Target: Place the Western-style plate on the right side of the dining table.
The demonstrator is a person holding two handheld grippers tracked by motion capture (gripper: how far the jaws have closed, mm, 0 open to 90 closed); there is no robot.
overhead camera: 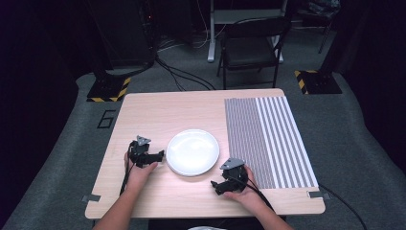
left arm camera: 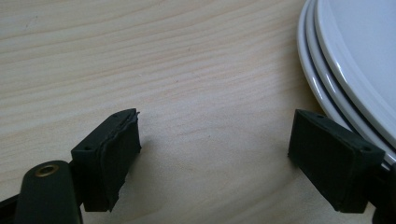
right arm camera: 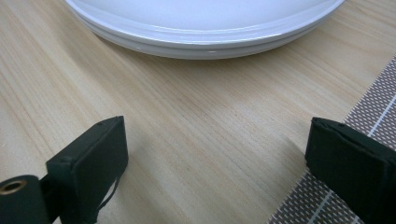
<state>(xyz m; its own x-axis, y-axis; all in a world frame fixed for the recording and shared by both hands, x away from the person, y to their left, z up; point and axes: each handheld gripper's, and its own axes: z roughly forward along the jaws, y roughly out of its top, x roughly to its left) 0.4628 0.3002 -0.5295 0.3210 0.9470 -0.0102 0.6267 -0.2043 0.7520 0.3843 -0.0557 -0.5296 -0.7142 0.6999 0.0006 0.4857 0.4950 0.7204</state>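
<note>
**Both grippers parked by the plates, nothing grabbed**

So the stack of round white ceramic plates (overhead camera: 192, 152) sits roughly mid-table on the pale wooden table (overhead camera: 158, 112), a bit toward my side. From up close in the left gripper view I can count layered rims (left arm camera: 327, 88), so it's more than one plate, looks like three.

My left black hand-held gripper (overhead camera: 162, 154) is right at the stack's left edge, jaws spread wide with only bare wood between them (left arm camera: 212, 154); one jaw sits just beside the lowest rim, can't tell if it's actually touching.

My right black hand-held gripper (overhead camera: 214, 184) is down near the stack's front-right edge, pointing at it, jaws also wide apart and holding nothing (right arm camera: 215, 163). It's near the plates but clearly apart from them.

Right of the stack there's a grey-and-white striped placemat (overhead camera: 268, 139) lying flat; my right gripper's one jaw hangs over its corner (right arm camera: 373, 121).
</note>
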